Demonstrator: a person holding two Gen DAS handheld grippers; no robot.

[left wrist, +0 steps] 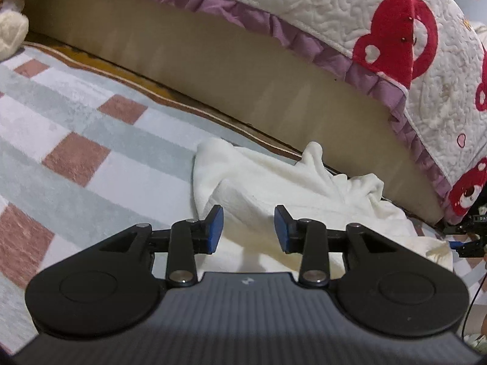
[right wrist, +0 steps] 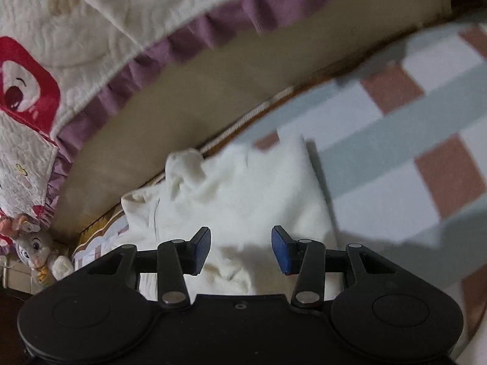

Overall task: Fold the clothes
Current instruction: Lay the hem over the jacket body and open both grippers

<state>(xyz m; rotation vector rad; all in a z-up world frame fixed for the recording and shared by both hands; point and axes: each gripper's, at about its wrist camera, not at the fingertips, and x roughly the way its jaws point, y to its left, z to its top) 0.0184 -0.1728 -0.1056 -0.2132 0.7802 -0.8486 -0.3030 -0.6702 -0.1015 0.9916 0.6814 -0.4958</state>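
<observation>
The white garment (left wrist: 292,188) looks like soft, fleecy cloth, matt and napped. Beneath it the checked blanket (left wrist: 91,127) is plush and matt. The quilted bedspread (left wrist: 350,9) is stitched cotton-like cloth with a purple ruffle. Both grippers are matt black plastic with metal pins.

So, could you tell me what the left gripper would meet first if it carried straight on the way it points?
Most likely the white garment: the left gripper points down at its rumpled folds, jaws open with nothing gripped. Depth is hard to judge, so treat that as probable.
</observation>
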